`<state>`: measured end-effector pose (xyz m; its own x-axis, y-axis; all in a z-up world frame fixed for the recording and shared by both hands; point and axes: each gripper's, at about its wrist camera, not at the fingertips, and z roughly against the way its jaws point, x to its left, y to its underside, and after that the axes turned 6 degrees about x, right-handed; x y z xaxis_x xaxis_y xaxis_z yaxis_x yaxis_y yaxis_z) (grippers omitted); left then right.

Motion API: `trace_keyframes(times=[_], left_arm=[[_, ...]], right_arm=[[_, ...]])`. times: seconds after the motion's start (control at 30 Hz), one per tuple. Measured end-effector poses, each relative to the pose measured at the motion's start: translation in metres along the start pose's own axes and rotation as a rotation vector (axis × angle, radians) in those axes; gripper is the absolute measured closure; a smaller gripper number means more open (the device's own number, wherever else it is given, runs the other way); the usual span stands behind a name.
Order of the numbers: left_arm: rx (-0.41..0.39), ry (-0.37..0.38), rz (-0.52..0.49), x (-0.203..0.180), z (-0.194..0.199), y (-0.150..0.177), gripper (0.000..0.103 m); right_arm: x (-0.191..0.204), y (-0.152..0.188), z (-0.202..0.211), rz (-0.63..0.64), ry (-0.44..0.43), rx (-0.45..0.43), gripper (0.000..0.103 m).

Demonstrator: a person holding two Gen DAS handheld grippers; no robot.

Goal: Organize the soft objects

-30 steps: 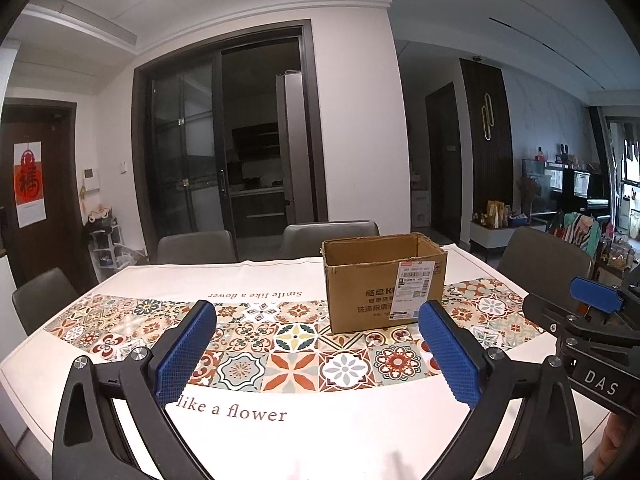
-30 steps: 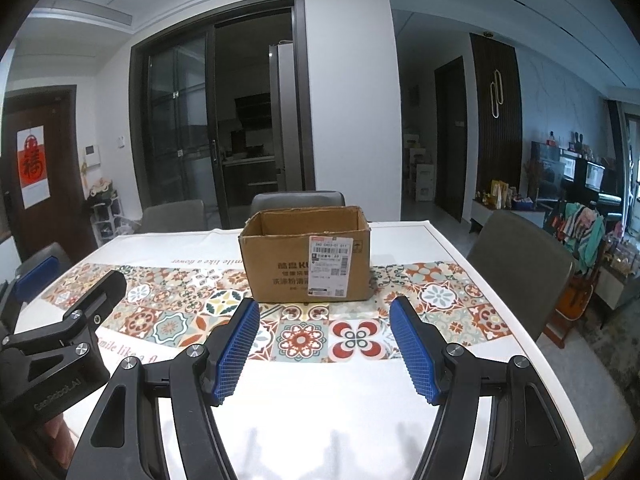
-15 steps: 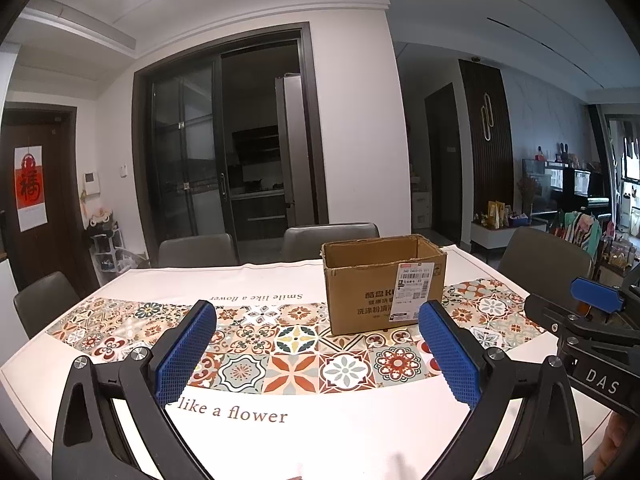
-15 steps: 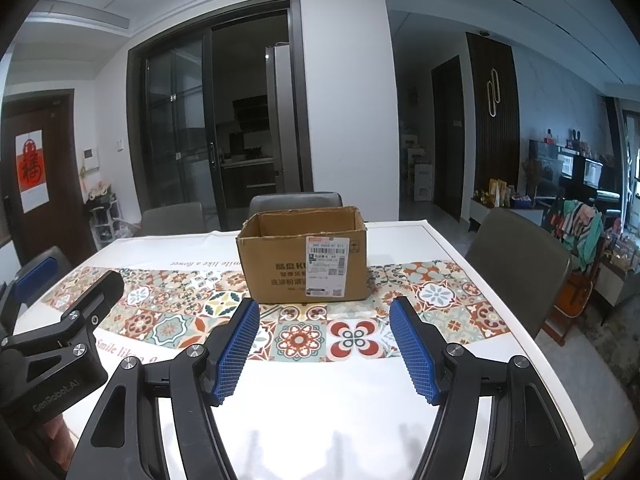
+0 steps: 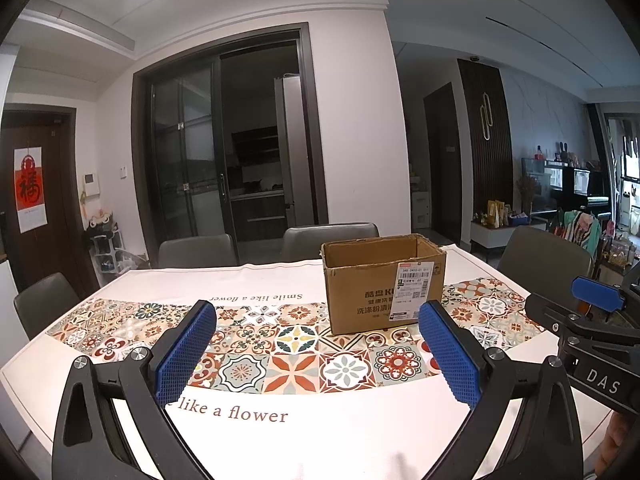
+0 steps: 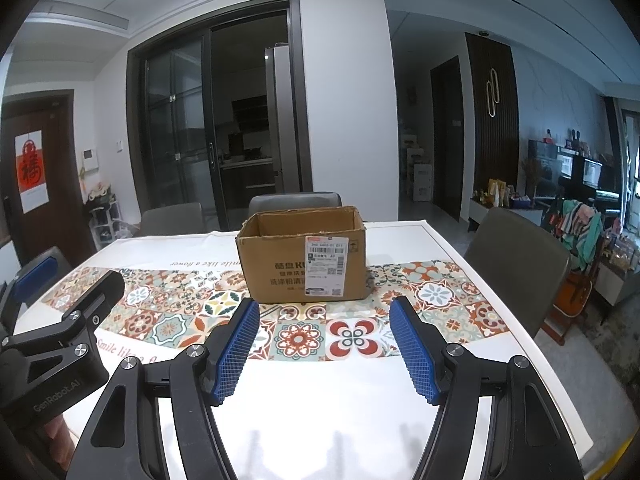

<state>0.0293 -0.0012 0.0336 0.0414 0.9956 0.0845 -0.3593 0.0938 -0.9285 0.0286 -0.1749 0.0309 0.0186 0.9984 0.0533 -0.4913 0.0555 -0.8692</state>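
Left gripper [image 5: 318, 354] jaws apart, right gripper [image 6: 324, 346] jaws apart, cardboard box [image 6: 302, 264] interior mostly hidden

A box [image 5: 384, 280] is standing on the table [image 5: 340, 436], toward its far side, on the tiled band of the cloth [image 5: 280, 344]. Two chairs [image 5: 330, 236] are sitting behind it, another [image 6: 516, 256] at the table's right end. Both grippers are hovering before the box, the left gripper [image 5: 316, 350] left of the right gripper [image 6: 324, 344].
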Motion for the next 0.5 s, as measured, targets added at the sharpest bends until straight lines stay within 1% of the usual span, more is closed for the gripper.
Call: trace_keyframes(times=[0.5], left_arm=[[-0.007, 0.001, -0.001, 0.0013, 0.0024, 0.0001, 0.000]], right_arm=[[-0.0002, 0.0003, 0.0002, -0.002, -0.001, 0.000, 0.034]])
